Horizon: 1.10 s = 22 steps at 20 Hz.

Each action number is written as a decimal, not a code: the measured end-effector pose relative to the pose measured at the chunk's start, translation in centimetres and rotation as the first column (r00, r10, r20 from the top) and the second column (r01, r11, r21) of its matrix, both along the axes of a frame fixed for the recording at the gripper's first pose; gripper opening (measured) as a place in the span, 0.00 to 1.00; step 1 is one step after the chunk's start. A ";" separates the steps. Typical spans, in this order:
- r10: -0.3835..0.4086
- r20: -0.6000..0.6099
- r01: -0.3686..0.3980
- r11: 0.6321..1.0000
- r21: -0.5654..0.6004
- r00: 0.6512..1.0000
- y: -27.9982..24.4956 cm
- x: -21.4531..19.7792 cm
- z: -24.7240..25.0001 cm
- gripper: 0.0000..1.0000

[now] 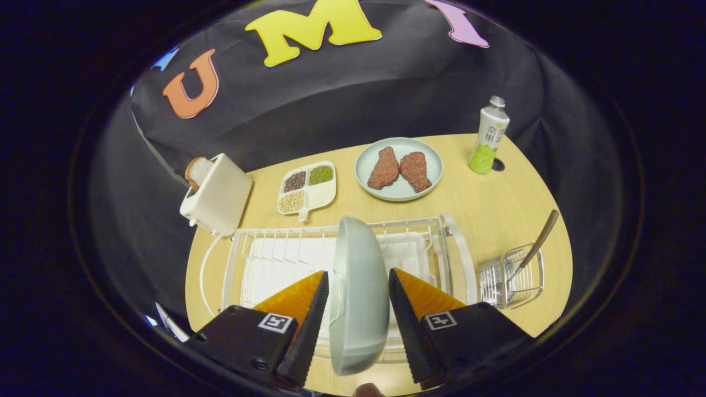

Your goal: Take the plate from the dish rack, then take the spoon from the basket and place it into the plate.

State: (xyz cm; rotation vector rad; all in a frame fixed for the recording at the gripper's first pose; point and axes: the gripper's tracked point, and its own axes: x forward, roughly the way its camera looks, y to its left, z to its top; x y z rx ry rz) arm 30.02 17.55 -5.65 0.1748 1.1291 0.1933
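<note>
A pale grey-green plate (358,298) stands on edge over the white wire dish rack (259,259), its back facing left. My gripper (358,273) is shut on it: the two black-padded fingers (314,320) press on its two faces near the rim. The plate's lower edge hangs in front of the rack's near rail. Right of the rack, a small clear wire basket (510,284) holds a spoon with a brown handle (538,242), which leans up and to the right.
Beyond the rack on the wooden table (496,204) lie a round plate with two brown meat pieces (399,168) and a divided tray of beans (306,186). A cream toaster with bread (216,193) stands far left, a green bottle (488,137) far right.
</note>
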 end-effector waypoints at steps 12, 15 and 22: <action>-0.078 0.033 0.083 0.962 -0.259 0.996 -1.1 -0.8 3.4 0.39; -0.063 0.074 0.080 0.962 -0.262 0.995 -1.3 -1.2 5.6 0.39; 0.003 0.109 -0.004 1.000 0.013 0.994 -0.9 -7.9 7.8 0.31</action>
